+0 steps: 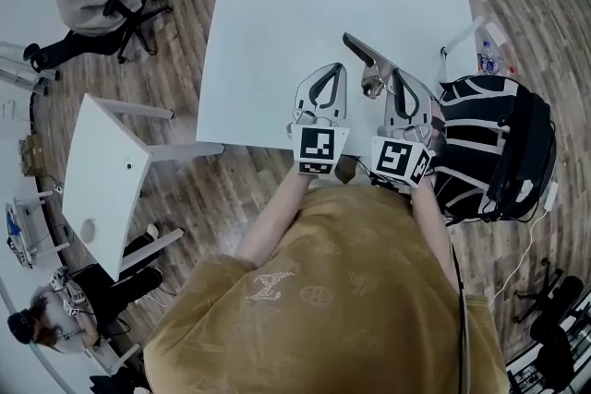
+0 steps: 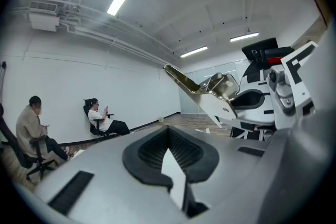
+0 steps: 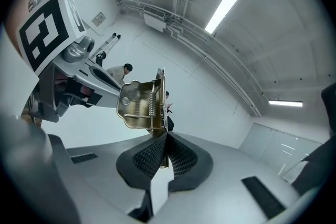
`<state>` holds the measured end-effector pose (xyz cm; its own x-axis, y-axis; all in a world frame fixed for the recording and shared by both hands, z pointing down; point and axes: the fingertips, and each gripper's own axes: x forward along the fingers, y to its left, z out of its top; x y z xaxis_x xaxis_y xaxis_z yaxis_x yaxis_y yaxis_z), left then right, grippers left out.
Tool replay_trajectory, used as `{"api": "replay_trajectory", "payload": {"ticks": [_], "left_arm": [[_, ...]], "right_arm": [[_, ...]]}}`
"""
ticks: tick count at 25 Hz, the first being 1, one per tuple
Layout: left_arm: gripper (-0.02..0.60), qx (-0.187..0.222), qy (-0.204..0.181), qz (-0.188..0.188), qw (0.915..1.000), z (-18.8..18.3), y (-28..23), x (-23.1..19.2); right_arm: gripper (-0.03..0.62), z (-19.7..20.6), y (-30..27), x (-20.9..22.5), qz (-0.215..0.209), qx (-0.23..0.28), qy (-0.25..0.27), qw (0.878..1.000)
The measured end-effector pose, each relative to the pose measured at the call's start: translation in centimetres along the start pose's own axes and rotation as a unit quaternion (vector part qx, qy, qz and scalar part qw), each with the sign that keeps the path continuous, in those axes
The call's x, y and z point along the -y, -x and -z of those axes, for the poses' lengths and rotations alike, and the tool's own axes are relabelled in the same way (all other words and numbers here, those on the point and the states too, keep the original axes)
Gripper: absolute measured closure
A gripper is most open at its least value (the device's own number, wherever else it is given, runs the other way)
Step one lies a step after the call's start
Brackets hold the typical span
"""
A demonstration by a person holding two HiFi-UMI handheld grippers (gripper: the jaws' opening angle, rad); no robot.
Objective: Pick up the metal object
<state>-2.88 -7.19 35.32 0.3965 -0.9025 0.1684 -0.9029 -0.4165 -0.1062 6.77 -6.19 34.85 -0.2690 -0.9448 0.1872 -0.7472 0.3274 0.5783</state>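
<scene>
Big white table (image 1: 277, 32) on a wood floor; a person in a tan shirt (image 1: 342, 291) stands at its near edge. Black-and-white backpack (image 1: 489, 152) sits just R of them. Both grippers are over the table's near side, side by side. L gripper (image 1: 331, 69): jaws pressed together, nothing btw them. R gripper (image 1: 392, 77): jaws clamped on the metal object (image 1: 365, 60), a shiny hinged piece w/ a spring, up in the air, long arm angling away to the L.
</scene>
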Motion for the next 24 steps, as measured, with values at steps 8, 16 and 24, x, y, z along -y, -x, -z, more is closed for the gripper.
{"api": "replay_trajectory", "payload": {"ticks": [8,16,24], "left_arm": [[0.575,0.003,-0.004,-0.001,1.0000,-0.5,-0.6,-0.2],[0.575,0.005,-0.006,0.001,1.0000,-0.7,-1.1,-0.2],[0.575,0.006,-0.007,0.002,1.0000,-0.9,-1.2,-0.2]], "right_arm": [[0.585,0.0,-0.3,0.7,0.006,0.004,-0.015,1.000],[0.585,-0.4,-0.6,1.6,0.014,0.009,-0.030,0.999],[0.585,-0.4,-0.6,1.7,0.014,0.009,-0.036,0.999]]}}
